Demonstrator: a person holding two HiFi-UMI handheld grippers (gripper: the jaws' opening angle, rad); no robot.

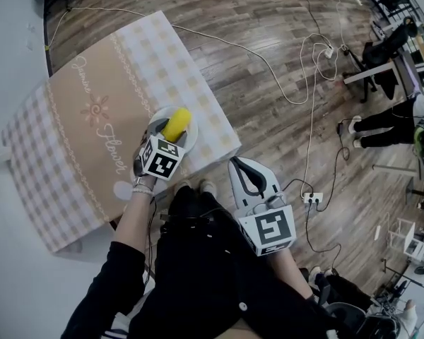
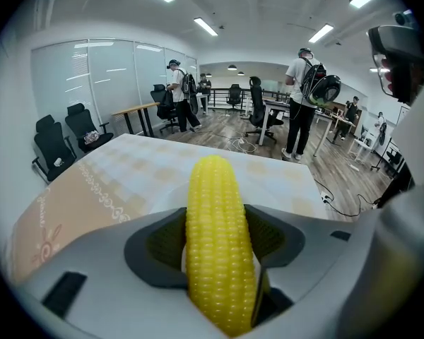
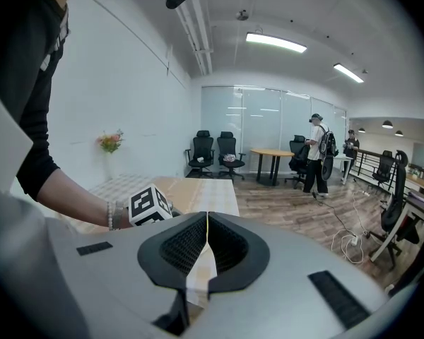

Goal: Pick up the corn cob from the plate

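A yellow corn cob (image 1: 177,123) lies on a white plate (image 1: 192,141) near the table's right edge. My left gripper (image 1: 171,135) straddles the cob's near end. In the left gripper view the corn cob (image 2: 215,246) runs lengthwise between the jaws of the left gripper (image 2: 215,217). They stand wide and close to its sides, and I see no squeeze on the kernels. My right gripper (image 1: 249,171) hangs off the table above the floor, near the person's legs. In its own view the right gripper (image 3: 207,221) has its jaws together with nothing between them.
The table carries a beige and checked cloth (image 1: 92,119). Cables (image 1: 307,69) trail over the wooden floor to the right. Office chairs (image 2: 56,150), desks and several standing people (image 2: 304,97) fill the room behind.
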